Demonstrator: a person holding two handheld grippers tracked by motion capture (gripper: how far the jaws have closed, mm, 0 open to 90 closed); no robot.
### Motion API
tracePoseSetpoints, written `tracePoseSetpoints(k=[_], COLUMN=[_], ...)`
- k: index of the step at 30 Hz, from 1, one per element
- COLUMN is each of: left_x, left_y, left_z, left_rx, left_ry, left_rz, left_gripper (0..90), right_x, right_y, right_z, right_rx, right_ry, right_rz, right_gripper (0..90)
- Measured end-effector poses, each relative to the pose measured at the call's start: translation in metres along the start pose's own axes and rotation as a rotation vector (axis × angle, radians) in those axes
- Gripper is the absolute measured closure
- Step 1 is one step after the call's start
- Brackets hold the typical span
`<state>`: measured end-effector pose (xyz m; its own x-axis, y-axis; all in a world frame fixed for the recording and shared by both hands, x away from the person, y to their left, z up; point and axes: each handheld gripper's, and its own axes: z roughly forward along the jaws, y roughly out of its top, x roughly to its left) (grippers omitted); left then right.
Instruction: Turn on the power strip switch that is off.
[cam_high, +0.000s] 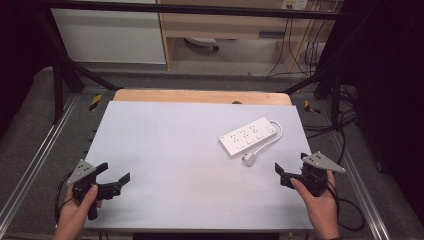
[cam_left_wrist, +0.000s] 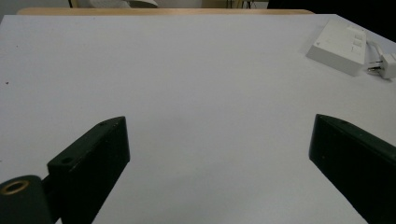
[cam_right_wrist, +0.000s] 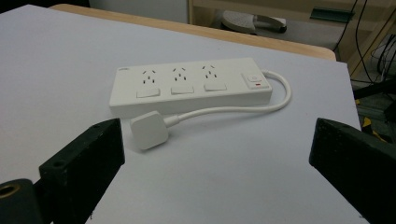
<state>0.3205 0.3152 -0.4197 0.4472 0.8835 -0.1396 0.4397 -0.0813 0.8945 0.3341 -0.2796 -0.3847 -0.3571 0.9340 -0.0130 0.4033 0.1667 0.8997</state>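
Note:
A white power strip (cam_high: 248, 136) with three sockets and a switch lies flat on the pale table top (cam_high: 170, 145), right of centre. Its short cable loops from the far end back to a white plug (cam_high: 249, 159) lying just in front of it. My left gripper (cam_high: 114, 172) hovers open at the near left corner, far from the strip (cam_left_wrist: 338, 46) and the plug (cam_left_wrist: 387, 65). My right gripper (cam_high: 291, 162) stands open at the near right, a short way behind the plug (cam_right_wrist: 148, 129) and facing the strip (cam_right_wrist: 191, 84). Both hold nothing.
A wooden edge (cam_high: 200, 96) shows behind the pale sheet. Black frame bars (cam_high: 60, 75) and metal rails flank the table. Loose cables (cam_high: 345, 125) lie on the floor to the right, and a shelf unit (cam_high: 225, 25) stands behind.

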Motion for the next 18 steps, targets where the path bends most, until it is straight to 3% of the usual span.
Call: tracePoseSetpoints(k=[8,18], left_x=[0.002,0.002], left_y=[-0.001,-0.001], left_z=[-0.001,-0.001], left_rx=[0.001,0.009], left_ry=[0.009,0.006], left_rz=[-0.006,0.002], left_gripper=[5.2,5.2], right_x=[0.003,-0.005], right_y=[0.011,0.032], right_z=[0.007,0.017], right_rx=[-0.003,-0.008], right_ry=[0.023,0.028], right_rz=[0.004,-0.001], right_gripper=[4.1,4.9])
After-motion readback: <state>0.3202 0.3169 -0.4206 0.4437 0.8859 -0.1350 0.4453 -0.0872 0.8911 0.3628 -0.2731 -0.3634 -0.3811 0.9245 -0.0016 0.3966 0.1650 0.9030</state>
